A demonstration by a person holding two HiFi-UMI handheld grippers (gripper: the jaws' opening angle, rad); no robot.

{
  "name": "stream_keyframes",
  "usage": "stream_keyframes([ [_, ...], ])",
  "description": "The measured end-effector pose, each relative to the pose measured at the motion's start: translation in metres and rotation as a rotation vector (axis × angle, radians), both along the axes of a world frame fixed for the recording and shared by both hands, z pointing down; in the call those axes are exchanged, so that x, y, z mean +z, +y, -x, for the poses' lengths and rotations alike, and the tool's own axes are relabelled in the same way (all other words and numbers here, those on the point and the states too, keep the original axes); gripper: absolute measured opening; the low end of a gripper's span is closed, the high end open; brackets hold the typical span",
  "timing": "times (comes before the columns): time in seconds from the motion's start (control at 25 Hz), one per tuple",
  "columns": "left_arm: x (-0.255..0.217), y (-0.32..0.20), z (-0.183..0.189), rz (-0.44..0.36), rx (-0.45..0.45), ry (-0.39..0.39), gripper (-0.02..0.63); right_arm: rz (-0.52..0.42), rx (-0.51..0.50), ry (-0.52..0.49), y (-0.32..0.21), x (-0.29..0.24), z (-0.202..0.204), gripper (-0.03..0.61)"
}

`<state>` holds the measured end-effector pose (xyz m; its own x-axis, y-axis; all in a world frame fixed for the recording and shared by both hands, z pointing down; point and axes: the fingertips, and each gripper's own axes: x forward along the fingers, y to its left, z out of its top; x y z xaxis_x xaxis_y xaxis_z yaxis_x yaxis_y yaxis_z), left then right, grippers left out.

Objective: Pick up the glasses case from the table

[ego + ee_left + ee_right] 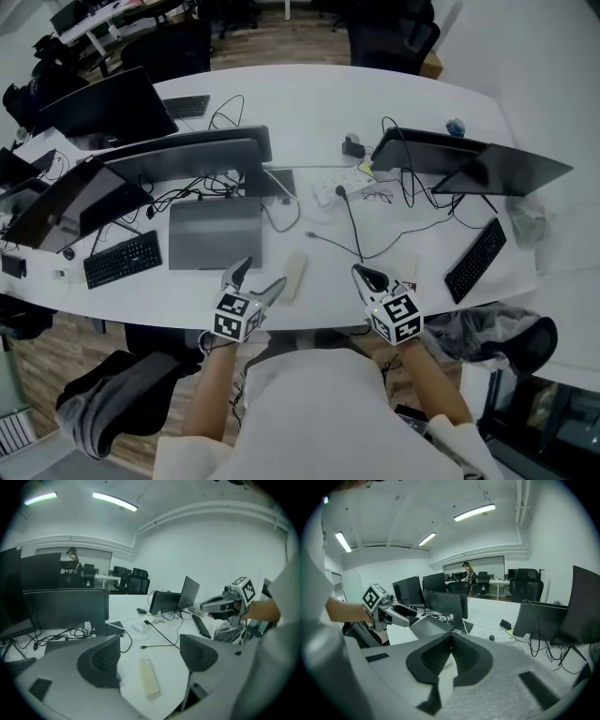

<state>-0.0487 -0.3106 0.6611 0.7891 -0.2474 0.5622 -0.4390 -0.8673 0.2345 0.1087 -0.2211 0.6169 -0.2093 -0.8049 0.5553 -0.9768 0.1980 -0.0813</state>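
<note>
**A:** Where's the glasses case (295,277)?

**B:** On the tabletop (309,112), just right of the grey laptop (216,234). Your left gripper (261,278) fingers gape empty, so straddle its narrow width, then squeeze. Your right gripper (367,277) fingers are closed.

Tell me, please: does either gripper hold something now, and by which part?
Nothing is held. The left gripper has its jaws apart, and the glasses case lies untouched on the table ahead of them. The right gripper is shut, empty.
</note>
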Motion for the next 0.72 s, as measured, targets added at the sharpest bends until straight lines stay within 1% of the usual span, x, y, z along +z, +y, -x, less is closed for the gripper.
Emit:
stream_keyframes([
  [0.2, 0.047, 0.002, -0.016, 0.059, -0.002, -0.085, 0.383, 0.035, -0.005, -0.007, 0.002, 0.021, -0.007, 0.0],
  [0.44, 0.104, 0.016, -0.037, 0.133, 0.027, -0.189, 0.388, 0.074, -0.004, -0.036, 0.006, 0.044, -0.016, 0.0],
  [0.6, 0.148, 0.023, -0.051, 0.127, 0.055, -0.286, 0.388, 0.098, -0.01, -0.052, 0.008, 0.056, -0.02, 0.0],
  [0.72, 0.179, 0.027, -0.061, 0.139, 0.06, -0.345, 0.388, 0.109, -0.013, -0.063, 0.009, 0.065, -0.023, 0.0],
])
